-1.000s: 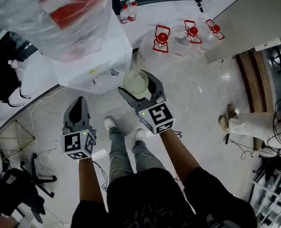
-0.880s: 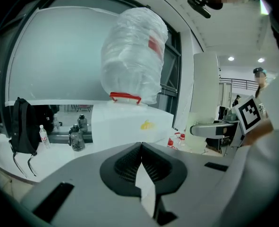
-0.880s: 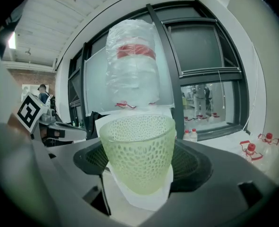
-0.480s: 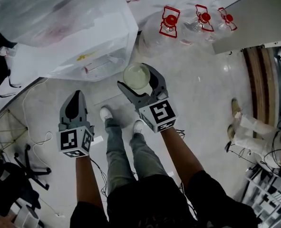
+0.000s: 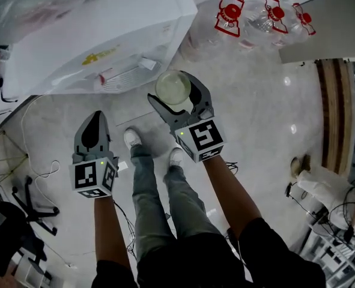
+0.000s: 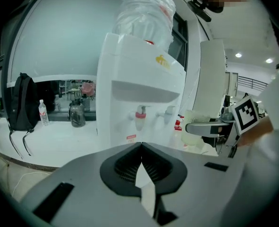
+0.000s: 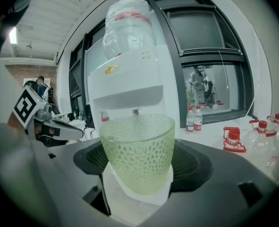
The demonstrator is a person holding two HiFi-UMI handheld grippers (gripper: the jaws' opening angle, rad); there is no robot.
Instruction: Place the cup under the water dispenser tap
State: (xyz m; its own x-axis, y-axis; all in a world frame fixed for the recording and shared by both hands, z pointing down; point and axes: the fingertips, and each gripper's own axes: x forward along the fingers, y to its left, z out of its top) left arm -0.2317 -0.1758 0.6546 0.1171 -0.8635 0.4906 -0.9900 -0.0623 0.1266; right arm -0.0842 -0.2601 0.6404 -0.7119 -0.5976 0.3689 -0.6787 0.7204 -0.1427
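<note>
The right gripper [image 5: 173, 92] stands wide open, its grey jaws clamped on either side of the cup [image 7: 138, 150], with the ribbed black pads against the cup's wall. The left gripper [image 5: 95, 117] holds nothing, and its jaws are pressed together. The cup sits upright, mouth up and long axis vertical, held in the air in front of the water dispenser [image 5: 105, 41] and apart from its red-collared tap [image 6: 140, 115]. It is translucent pale green and tapers toward the base, with small honeycomb dimples all over its wall. The dispenser is a white, boxy cabinet with a plastic-wrapped bottle [image 6: 146, 13] on top.
</note>
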